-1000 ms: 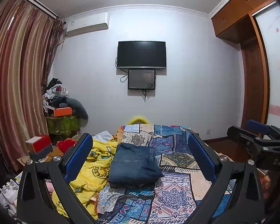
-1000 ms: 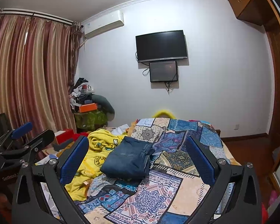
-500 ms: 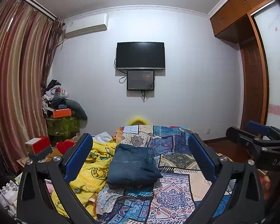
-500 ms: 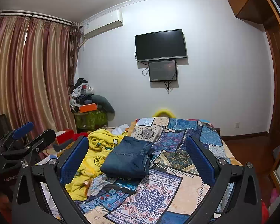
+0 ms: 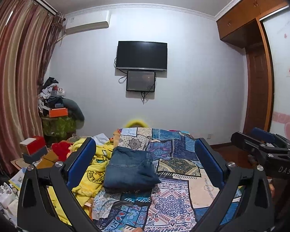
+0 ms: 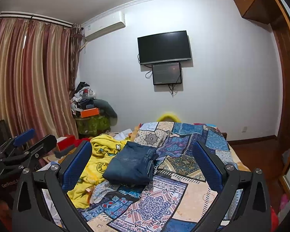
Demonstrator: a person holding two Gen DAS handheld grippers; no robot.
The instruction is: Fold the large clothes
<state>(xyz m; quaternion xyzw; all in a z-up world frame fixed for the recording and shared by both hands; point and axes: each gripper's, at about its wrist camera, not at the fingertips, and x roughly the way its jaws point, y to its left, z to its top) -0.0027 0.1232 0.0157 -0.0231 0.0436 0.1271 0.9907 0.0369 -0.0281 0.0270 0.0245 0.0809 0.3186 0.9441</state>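
Jeans (image 5: 130, 169) lie folded; each hand-held gripper (image 5: 145, 163) gapes empty.

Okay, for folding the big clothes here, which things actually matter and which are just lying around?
Part of the job:
- folded jeans on the patchwork bedspread
- left tool and right tool, both open and empty

Just lying about:
- yellow blanket
- orange box on the corner pile
- wall TV

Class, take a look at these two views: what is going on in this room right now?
A person holds two grippers above a bed. The left gripper and right gripper are both open and hold nothing. The blue jeans lie folded on the patchwork bedspread, beside a crumpled yellow blanket.
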